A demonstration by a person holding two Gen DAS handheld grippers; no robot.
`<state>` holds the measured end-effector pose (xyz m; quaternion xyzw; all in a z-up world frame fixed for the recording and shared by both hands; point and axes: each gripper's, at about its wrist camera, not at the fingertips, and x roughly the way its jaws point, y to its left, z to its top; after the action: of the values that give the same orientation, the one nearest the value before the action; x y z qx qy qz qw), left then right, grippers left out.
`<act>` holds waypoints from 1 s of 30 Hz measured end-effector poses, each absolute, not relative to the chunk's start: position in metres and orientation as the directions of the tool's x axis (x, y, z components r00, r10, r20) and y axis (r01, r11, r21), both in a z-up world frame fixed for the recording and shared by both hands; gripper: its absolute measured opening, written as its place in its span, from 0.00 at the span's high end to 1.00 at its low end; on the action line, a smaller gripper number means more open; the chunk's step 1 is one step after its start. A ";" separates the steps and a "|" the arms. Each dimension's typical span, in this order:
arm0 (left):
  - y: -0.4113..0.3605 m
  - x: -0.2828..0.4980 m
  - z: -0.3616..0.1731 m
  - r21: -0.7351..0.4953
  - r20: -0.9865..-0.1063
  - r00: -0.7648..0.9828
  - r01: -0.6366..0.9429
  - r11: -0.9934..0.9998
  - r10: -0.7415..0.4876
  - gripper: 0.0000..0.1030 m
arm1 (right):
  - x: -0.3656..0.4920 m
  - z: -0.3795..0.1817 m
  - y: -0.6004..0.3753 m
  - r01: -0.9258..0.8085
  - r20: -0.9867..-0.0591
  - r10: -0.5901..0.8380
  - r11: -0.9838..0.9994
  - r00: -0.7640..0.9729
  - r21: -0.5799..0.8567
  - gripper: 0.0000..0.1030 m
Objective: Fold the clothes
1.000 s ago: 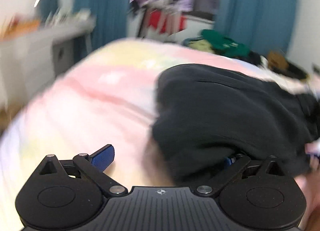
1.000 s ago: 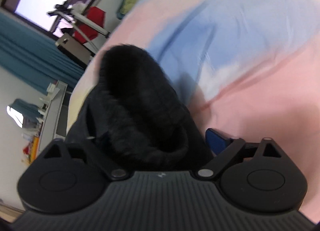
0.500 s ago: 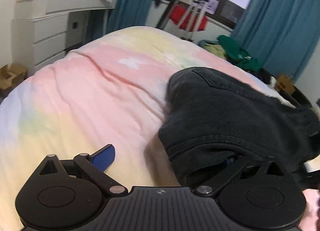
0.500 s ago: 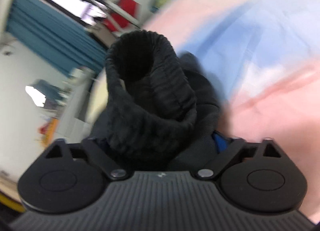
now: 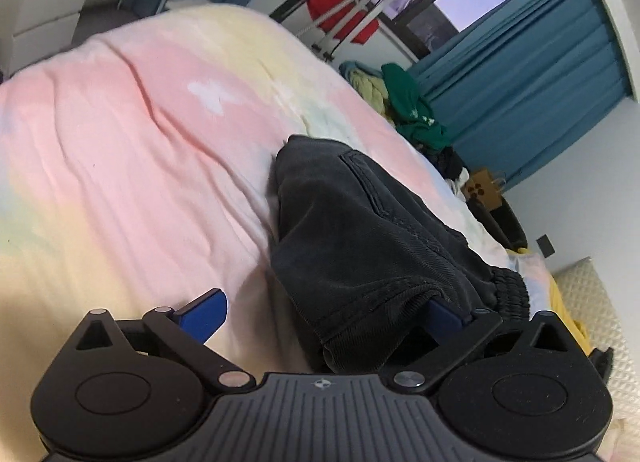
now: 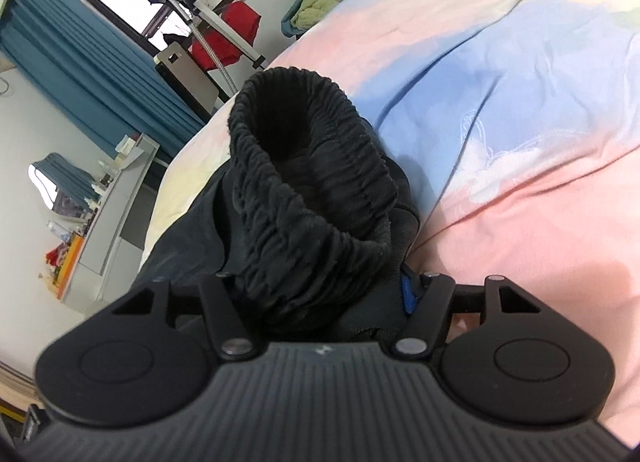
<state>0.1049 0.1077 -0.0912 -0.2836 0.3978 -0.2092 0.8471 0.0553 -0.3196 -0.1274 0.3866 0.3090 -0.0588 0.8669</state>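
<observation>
We're at the grab-the-waistband stage: the black pants (image 5: 360,230) lie bunched on the pastel bed (image 5: 120,166), running from 6 up toward 12 o'clock in the left view. The right tongs (image 6: 320,286) have just been closing and look clamped on the elastic waistband (image 6: 312,182), while the left tongs (image 5: 324,314) stand wide apart with cloth draped over the right finger only. Next we'd pinch the left side too, then lift and spread the pants flat.

A home bedroom; a bed under a pastel pink, yellow and blue duvet (image 5: 120,166) fills the near view; far off hang teal curtains (image 5: 520,94) by a window (image 5: 480,2), a clothes rack (image 5: 352,10) with red garments, and white drawers (image 6: 104,230) at the left.
</observation>
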 end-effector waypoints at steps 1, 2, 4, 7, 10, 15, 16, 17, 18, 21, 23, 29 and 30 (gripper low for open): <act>0.107 0.104 -0.092 -0.649 -0.555 0.591 0.133 0.749 -0.585 0.00 | 0.057 -0.129 -0.322 0.346 -0.582 0.139 0.687 0.801 0.640 0.37; 0.106 0.103 -0.093 -0.651 -0.554 0.587 0.136 0.747 -0.590 0.00 | 0.057 -0.130 -0.323 0.352 -0.584 0.140 0.678 0.800 0.645 0.37; 0.103 0.098 -0.097 -0.691 -0.531 0.542 0.168 0.703 -0.651 0.00 | 0.056 -0.131 -0.325 0.364 -0.589 0.142 0.664 0.796 0.653 0.37; 0.103 0.089 -0.095 -0.720 -0.481 0.547 0.200 0.664 -0.685 0.00 | 0.054 -0.130 -0.323 0.372 -0.594 0.139 0.662 0.792 0.651 0.37; 0.106 0.090 -0.088 -0.717 -0.435 0.615 0.205 0.666 -0.657 0.00 | 0.058 -0.129 -0.322 0.377 -0.596 0.136 0.659 0.791 0.650 0.37; 0.109 0.140 -0.107 -0.787 -0.420 0.615 0.119 0.606 -0.667 0.00 | 0.063 -0.131 -0.322 0.372 -0.592 0.135 0.662 0.795 0.650 0.36; 0.107 0.157 -0.116 -0.805 -0.431 0.578 0.101 0.585 -0.693 0.00 | 0.066 -0.131 -0.322 0.366 -0.588 0.137 0.665 0.797 0.651 0.36; 0.105 0.171 -0.124 -0.818 -0.442 0.546 0.081 0.569 -0.712 0.00 | 0.069 -0.131 -0.323 0.361 -0.585 0.139 0.668 0.799 0.651 0.36; 0.103 0.184 -0.134 -0.828 -0.451 0.516 0.062 0.557 -0.728 0.00 | 0.069 -0.132 -0.324 0.355 -0.581 0.142 0.670 0.802 0.653 0.36; 0.097 0.213 -0.153 -0.864 -0.437 0.458 0.027 0.503 -0.774 0.00 | 0.071 -0.135 -0.327 0.335 -0.568 0.150 0.676 0.809 0.656 0.36; 0.091 0.221 -0.152 -0.864 -0.441 0.452 0.019 0.503 -0.775 0.00 | 0.072 -0.137 -0.329 0.324 -0.559 0.156 0.677 0.814 0.661 0.36; 0.069 0.214 -0.142 -0.784 -0.504 0.457 0.115 0.610 -0.733 0.01 | 0.075 -0.140 -0.333 0.313 -0.548 0.168 0.670 0.820 0.674 0.36; 0.066 0.212 -0.139 -0.772 -0.512 0.460 0.124 0.623 -0.725 0.03 | 0.075 -0.140 -0.333 0.314 -0.549 0.166 0.671 0.819 0.672 0.36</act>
<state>0.2119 0.0664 -0.1394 -0.3392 0.4432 -0.2708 0.7843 0.0752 -0.3334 -0.1399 0.4036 0.2974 -0.0428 0.8642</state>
